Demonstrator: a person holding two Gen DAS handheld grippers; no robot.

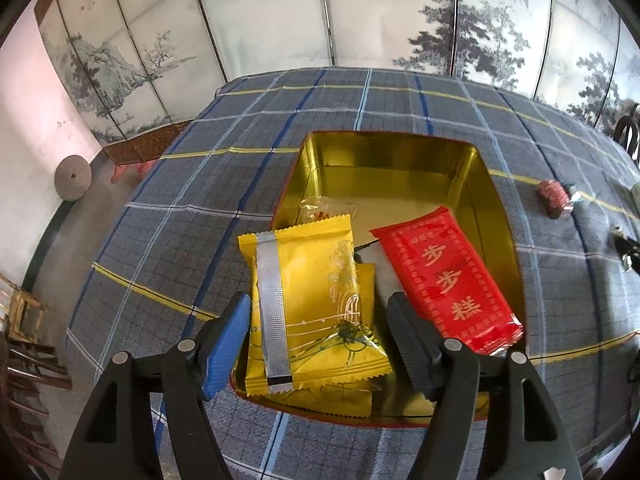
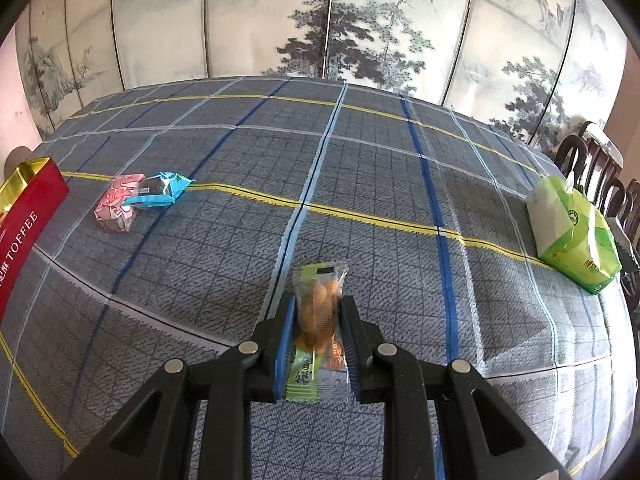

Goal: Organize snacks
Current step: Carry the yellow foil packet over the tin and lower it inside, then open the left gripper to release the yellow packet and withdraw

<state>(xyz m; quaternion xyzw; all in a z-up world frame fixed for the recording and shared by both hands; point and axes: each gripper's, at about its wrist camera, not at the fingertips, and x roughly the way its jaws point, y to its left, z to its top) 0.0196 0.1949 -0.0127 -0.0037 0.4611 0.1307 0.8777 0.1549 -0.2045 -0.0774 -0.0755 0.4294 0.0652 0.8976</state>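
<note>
Below, the left gripper (image 1: 320, 344) points steeply down over the gold tin (image 1: 400, 152), jaws spread and released, a yellow packet (image 1: 308, 304) lying free between them with a gap on both sides. Yellow packet: silver seal strip, crimped ends, resting on a second yellow wrapper inside the tin. Red packet (image 1: 448, 280) with gold characters leans against the tin's right wall; a small clear-wrapped snack (image 1: 324, 210) sits behind. Right gripper (image 2: 316, 320), also tilted down over the plaid tablecloth (image 2: 400, 200), is clenched on a clear snack packet (image 2: 318, 312) with green ends. Pink packet (image 2: 118, 204) and blue packet (image 2: 162, 190) lie touching, near the tin's red side.
</note>
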